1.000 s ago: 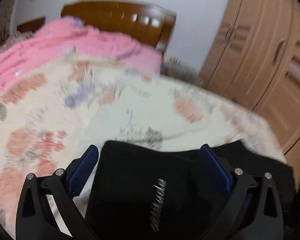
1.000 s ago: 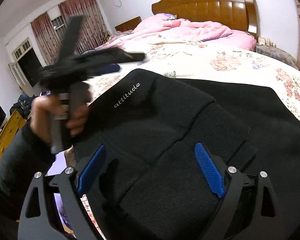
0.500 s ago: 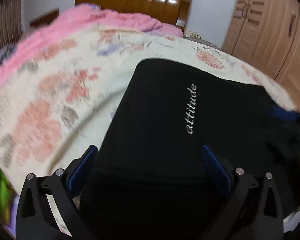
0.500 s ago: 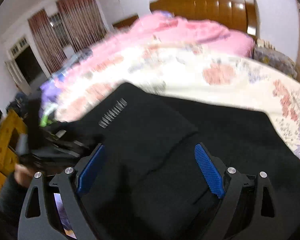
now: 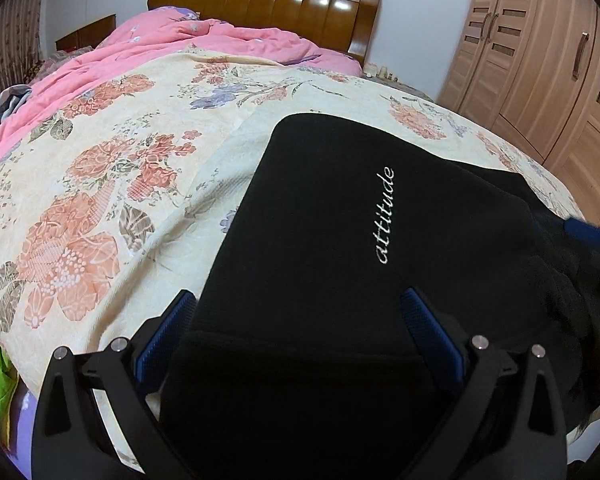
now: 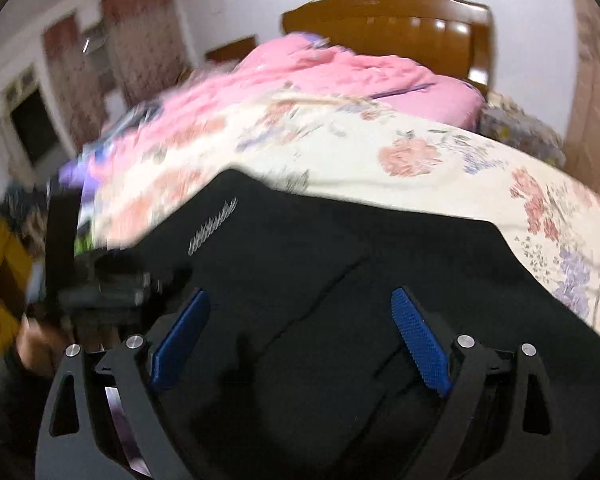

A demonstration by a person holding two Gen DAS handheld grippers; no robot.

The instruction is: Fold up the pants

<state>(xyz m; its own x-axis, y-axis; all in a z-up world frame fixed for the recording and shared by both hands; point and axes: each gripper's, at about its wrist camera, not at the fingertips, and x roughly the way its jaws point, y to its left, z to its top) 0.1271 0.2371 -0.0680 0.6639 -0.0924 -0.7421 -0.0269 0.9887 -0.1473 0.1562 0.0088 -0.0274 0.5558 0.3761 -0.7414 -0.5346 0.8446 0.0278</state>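
Hovering wide apart, gripping nothing, the left gripper (image 5: 298, 330) and right gripper (image 6: 300, 334) overhang the folded black knit pants (image 5: 320, 220). Risk — a careless pinch takes one layer and drags the fold askew across the slippery floral quilted bedspread (image 5: 100, 184).

A bed (image 5: 340, 4) with a glossy brown wooden headboard fills the frame. A cream cover (image 5: 148, 152) printed with orange and purple flowers spreads over most of it. A rumpled pink quilt (image 5: 172, 44) lies at the upper left, up against the headboard. Black pants (image 5: 340, 208), folded, with white "attitude" lettering, lie on the cover at lower centre and right.
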